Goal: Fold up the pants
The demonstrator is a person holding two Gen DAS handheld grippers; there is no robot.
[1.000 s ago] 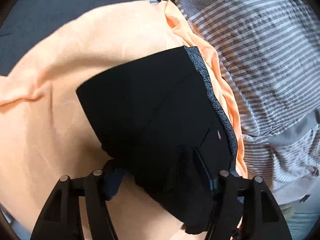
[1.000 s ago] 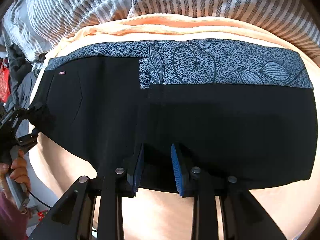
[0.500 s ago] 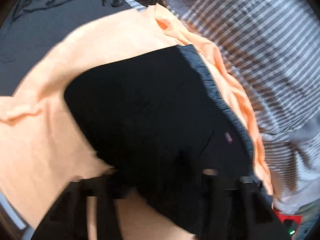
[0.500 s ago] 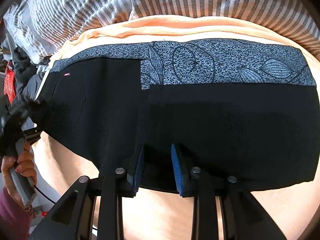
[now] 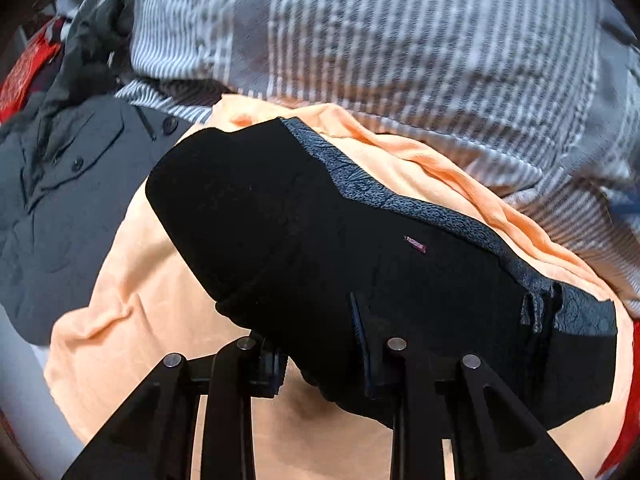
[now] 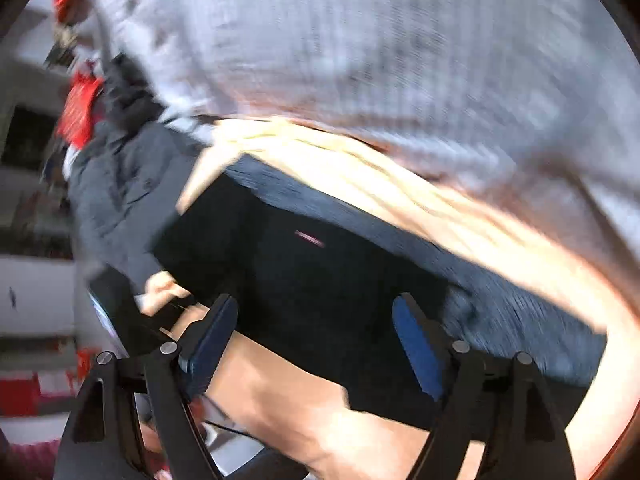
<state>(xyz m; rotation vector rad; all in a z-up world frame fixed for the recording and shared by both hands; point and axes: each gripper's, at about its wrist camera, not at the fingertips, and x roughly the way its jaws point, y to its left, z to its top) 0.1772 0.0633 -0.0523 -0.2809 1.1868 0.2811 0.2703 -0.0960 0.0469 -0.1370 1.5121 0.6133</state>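
The black pants (image 5: 320, 240) with a grey patterned waistband (image 5: 440, 220) lie folded on an orange cloth (image 5: 132, 312). My left gripper (image 5: 320, 360) stands wide open around the near edge of the pants, its left finger partly hidden under the fabric. In the blurred right wrist view the pants (image 6: 320, 264) lie just ahead, and my right gripper (image 6: 316, 340) is open wide at their near edge, holding nothing. The person's other hand (image 6: 160, 292) shows at the left.
A grey and white striped duvet (image 5: 400, 60) lies behind the orange cloth. A dark grey buttoned garment (image 5: 60, 200) lies at the left. Something red (image 5: 24, 68) sits at the far left edge.
My right gripper has opened from nearly shut and swung to the left, blurring its view. My left gripper has shifted so the pants sit further right.
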